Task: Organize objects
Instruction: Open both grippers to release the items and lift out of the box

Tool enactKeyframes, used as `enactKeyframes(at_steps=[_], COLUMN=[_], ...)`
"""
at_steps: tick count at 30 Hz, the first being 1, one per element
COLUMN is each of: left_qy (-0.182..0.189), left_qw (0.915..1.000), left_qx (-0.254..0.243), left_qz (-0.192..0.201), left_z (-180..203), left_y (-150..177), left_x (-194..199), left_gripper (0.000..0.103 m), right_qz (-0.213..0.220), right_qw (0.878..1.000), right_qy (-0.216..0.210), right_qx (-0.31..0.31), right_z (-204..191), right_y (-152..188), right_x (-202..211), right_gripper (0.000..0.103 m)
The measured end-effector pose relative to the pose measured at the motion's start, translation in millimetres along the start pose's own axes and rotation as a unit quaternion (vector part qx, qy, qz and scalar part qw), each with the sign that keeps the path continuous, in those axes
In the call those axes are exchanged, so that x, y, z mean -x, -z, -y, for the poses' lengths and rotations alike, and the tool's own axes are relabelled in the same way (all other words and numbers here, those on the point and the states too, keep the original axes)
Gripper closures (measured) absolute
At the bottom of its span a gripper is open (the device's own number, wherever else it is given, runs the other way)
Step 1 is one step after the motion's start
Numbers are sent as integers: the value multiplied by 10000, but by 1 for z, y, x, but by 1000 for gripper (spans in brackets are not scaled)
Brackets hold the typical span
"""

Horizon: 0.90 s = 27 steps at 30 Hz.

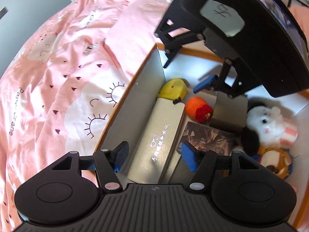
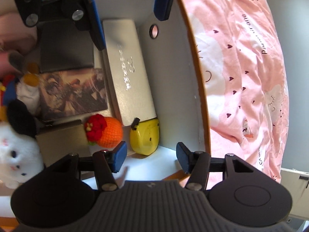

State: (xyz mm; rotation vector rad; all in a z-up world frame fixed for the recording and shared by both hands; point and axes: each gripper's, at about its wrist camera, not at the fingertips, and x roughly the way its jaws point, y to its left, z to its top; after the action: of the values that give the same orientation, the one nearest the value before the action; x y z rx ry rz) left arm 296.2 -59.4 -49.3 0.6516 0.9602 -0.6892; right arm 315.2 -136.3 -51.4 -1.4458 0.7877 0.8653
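Observation:
A white box with an orange rim (image 1: 135,81) (image 2: 197,77) lies on a pink bed. In it are a silver glasses case (image 1: 158,141) (image 2: 131,71), a yellow tape measure (image 1: 172,89) (image 2: 144,137), an orange crocheted fruit with a red flower (image 1: 197,109) (image 2: 108,134), a picture card (image 1: 208,137) (image 2: 73,92) and plush toys (image 1: 270,127) (image 2: 17,150). My left gripper (image 1: 154,154) is open above the glasses case's near end. My right gripper (image 2: 150,157) is open above the box corner by the tape measure. Each gripper shows in the other's view: the right one (image 1: 185,71), the left one (image 2: 129,11).
A pink printed bedsheet (image 1: 67,73) (image 2: 241,67) surrounds the box. A grey metal piece (image 1: 227,112) (image 2: 63,137) stands by the crocheted fruit. A dark flat item (image 2: 65,44) lies beside the glasses case. A grey wall (image 2: 293,38) is beyond the bed.

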Motion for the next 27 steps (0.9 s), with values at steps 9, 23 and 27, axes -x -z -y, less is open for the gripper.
enactKeyframes(at_steps=[9,23,27], left_qy=[-905,-746,-850], left_qw=[9825,9325,9234], left_qx=[1544,3313,3458], left_qz=[515,1230,1433], left_z=[36,109,123], left_y=[22,97,115], left_x=[70,150,152], left_gripper=[27,27,27], right_qz=[652,1907,2218], right_qw=[9918,9356,8952], right_qy=[-39,259,162], right_qx=[-1094,-2959,-3863], right_z=[-14,-116,-134], right_y=[-4,19,22], right_x=[71,182,182], right_gripper=[41,35,33])
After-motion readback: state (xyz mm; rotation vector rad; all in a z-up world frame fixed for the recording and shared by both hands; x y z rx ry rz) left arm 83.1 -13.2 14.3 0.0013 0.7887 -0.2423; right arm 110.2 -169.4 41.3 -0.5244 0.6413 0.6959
